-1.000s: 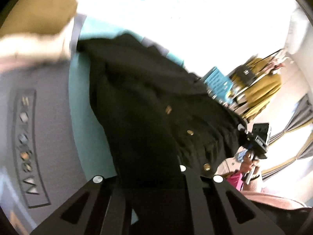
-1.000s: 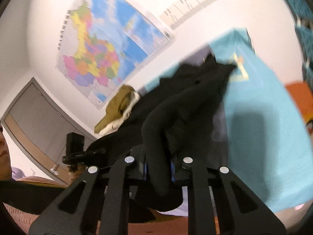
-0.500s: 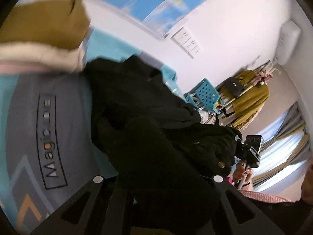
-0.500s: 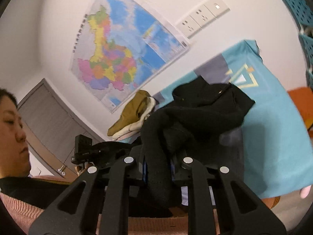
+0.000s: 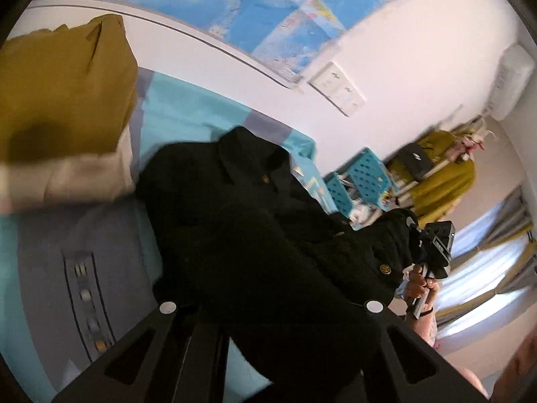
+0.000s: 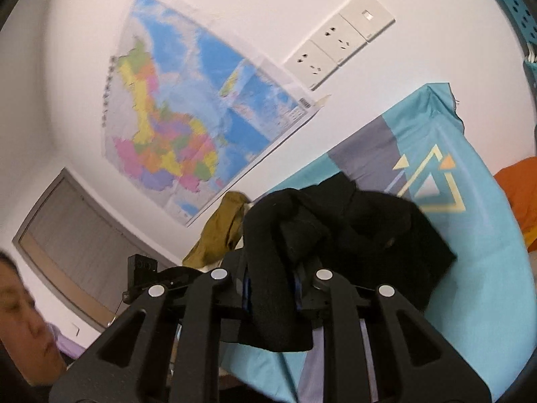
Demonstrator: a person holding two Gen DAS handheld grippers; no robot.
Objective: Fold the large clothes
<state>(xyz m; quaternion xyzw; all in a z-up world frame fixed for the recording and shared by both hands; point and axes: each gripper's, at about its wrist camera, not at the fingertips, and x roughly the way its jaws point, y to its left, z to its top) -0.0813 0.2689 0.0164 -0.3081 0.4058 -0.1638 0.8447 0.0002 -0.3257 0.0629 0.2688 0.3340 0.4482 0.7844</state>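
While both hand-held grippers clamp it, the soft black gold-buttoned knit coat (image 5: 255, 221) sags onto the turquoise-and-grey bedsheet (image 6: 470, 268).
Your left hand-held gripper (image 5: 268, 329) and right hand-held gripper (image 6: 272, 288) each pinch bunched hem; you should grip thick seams, as heavy, limp cloth droops.

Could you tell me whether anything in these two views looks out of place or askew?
The black coat is not flat: it is bunched in thick folds on the teal sheet, gripped by both the right gripper and the left gripper. Nothing looks spilled or damaged.
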